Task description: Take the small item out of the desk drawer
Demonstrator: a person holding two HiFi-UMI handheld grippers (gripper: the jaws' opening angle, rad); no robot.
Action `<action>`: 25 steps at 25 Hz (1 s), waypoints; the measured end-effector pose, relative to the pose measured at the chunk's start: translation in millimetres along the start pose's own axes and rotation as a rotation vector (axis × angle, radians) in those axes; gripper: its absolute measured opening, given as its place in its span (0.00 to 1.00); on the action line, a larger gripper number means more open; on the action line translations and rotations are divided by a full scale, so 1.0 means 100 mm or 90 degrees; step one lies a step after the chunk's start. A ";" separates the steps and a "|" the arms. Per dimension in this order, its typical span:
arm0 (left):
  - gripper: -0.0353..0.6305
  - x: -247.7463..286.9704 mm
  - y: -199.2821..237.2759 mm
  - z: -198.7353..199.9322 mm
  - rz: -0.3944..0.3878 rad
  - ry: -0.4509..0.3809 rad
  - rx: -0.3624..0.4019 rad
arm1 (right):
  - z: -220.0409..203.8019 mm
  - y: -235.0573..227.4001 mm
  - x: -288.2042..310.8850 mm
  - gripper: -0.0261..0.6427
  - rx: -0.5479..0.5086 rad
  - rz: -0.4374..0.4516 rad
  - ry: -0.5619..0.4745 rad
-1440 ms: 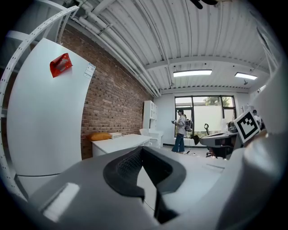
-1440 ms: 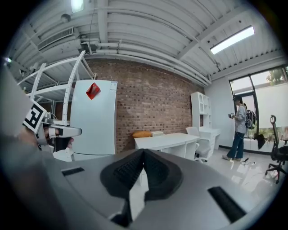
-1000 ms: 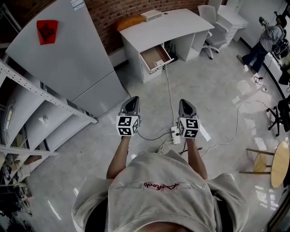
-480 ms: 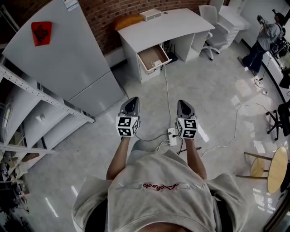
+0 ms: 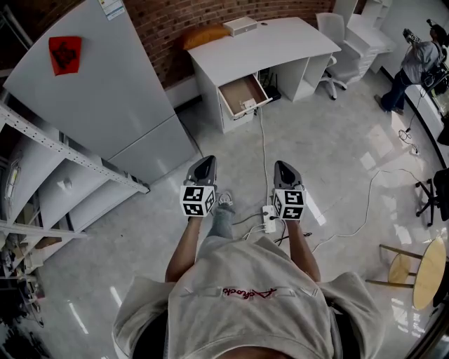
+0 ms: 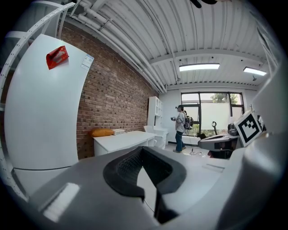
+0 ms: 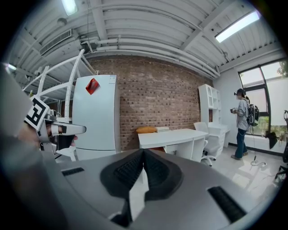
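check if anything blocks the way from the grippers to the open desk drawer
Nothing visible does: bare floor lies between the left gripper, the right gripper and the open drawer. Only a white cable lies along it.

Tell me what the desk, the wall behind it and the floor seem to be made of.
The desk looks like laminated or painted board: smooth matte white, with flat, thin panels. The wall is bare red-brown brick, and its mortar courses show. The floor is probably polished stone, tile or coated concrete: pale grey and glossy, with bright reflections.
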State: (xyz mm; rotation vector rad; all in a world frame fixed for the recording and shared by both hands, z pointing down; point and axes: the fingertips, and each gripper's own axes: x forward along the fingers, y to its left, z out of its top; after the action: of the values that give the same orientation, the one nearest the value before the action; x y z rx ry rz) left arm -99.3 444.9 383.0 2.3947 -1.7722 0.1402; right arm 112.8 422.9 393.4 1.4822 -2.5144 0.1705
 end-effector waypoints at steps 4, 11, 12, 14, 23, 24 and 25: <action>0.07 0.26 0.10 0.00 -0.013 0.001 0.002 | 0.04 -0.09 0.22 0.06 -0.002 -0.012 -0.005; 0.07 0.87 0.41 0.09 -0.034 0.004 -0.003 | 0.17 -0.29 0.82 0.06 -0.006 -0.031 0.006; 0.07 0.96 0.47 0.11 -0.038 0.005 -0.002 | 0.21 -0.32 0.91 0.06 -0.005 -0.034 0.006; 0.07 1.12 0.59 0.15 -0.044 0.006 -0.004 | 0.27 -0.34 1.11 0.06 -0.005 -0.038 0.007; 0.07 1.81 1.22 0.40 -0.058 0.004 -0.015 | 0.61 -0.37 2.00 0.06 -0.015 -0.050 0.011; 0.07 1.89 1.29 0.42 -0.060 0.004 -0.015 | 0.64 -0.37 2.08 0.06 -0.015 -0.053 0.011; 0.07 1.95 1.34 0.44 -0.063 0.003 -0.016 | 0.67 -0.38 2.16 0.06 -0.015 -0.057 0.011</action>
State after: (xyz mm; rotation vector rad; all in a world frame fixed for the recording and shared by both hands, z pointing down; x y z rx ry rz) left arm -170.9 214.9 382.6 2.4549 -1.6396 0.1108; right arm 36.4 207.2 380.8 1.5729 -2.4228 0.1387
